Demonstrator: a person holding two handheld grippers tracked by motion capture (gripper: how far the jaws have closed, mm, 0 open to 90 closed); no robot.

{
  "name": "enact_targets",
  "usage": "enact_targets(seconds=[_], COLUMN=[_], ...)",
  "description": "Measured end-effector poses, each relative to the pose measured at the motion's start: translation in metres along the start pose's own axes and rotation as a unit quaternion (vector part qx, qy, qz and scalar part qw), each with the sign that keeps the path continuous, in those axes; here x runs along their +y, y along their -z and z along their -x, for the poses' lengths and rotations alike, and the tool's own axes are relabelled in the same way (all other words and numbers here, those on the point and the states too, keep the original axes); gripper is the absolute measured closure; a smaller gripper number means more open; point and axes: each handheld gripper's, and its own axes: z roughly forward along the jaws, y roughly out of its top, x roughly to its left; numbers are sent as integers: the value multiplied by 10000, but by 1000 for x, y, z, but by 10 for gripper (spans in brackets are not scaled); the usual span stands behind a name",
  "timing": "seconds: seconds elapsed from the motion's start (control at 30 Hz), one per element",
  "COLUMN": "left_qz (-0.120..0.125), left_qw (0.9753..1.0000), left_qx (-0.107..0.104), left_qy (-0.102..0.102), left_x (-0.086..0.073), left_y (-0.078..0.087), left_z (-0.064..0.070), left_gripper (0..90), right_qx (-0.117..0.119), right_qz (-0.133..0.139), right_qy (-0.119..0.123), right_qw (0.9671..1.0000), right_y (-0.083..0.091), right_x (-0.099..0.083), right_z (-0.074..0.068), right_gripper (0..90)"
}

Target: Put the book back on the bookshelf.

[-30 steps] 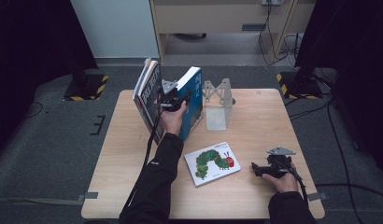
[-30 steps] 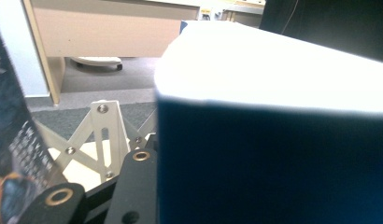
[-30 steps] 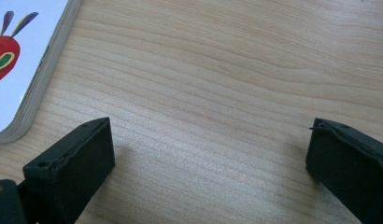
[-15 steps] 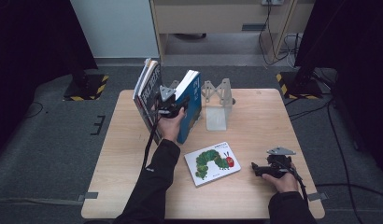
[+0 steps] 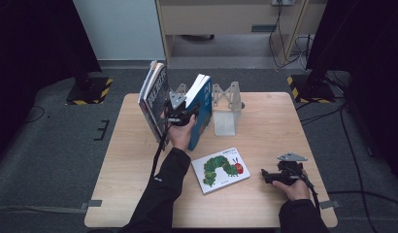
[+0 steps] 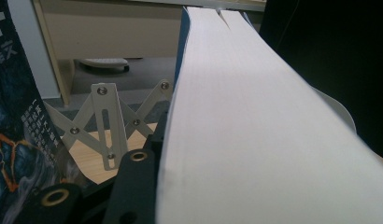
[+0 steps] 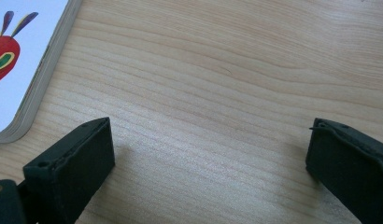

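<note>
Halfway imo: left gripper (image 5: pixel 183 114) clamped on thick blue-covered book (image 5: pixel 201 109), upright in metal rack (image 5: pixel 226 99) w/ dark books (image 5: pixel 156 97). Flat caterpillar picture book (image 5: pixel 220 170) not racked yet; right gripper (image 5: pixel 270 175) jaws apart, idle.

The person wears long black sleeves (image 5: pixel 160 194). Each hand-held gripper (image 5: pixel 180 114) is black, with a grey three-cornered plate (image 5: pixel 291 157) on top. A black cable (image 5: pixel 157 150) hangs from one.

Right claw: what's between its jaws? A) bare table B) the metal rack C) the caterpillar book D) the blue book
A: the right claw stands open over bare table, with the caterpillar book off to its side, clear of the jaws.
</note>
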Motion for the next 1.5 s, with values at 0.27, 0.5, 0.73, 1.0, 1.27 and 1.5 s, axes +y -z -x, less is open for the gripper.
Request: enact_targets(seconds=[0.27,0.5,0.73,1.0,1.27,1.5], left_qz=[76,91,99,141,133,99], left_qw=[9998,9999,9994,9989,9998,9999], left_qx=[167,-36,-311,-432,-110,131], left_qy=[49,25,-71,-92,-138,-40], left_x=[-1,-3,-3,-11,-9,-6], left_y=[-7,-6,7,26,24,17], left_z=[10,10,3,-3,2,7], left_gripper=[572,554,530,548,590,595], right_qx=[1,7,17,21,22,17], right_qz=[1,-8,-9,-8,-8,-7], right_qy=[2,0,11,19,19,21], right_qw=[10000,10000,10000,10000,10000,10000], right_y=[0,0,0,0,0,0], right_x=[0,0,0,0,0,0], right_z=[0,0,0,0,0,0], right_gripper=[14,15,15,15,14,14])
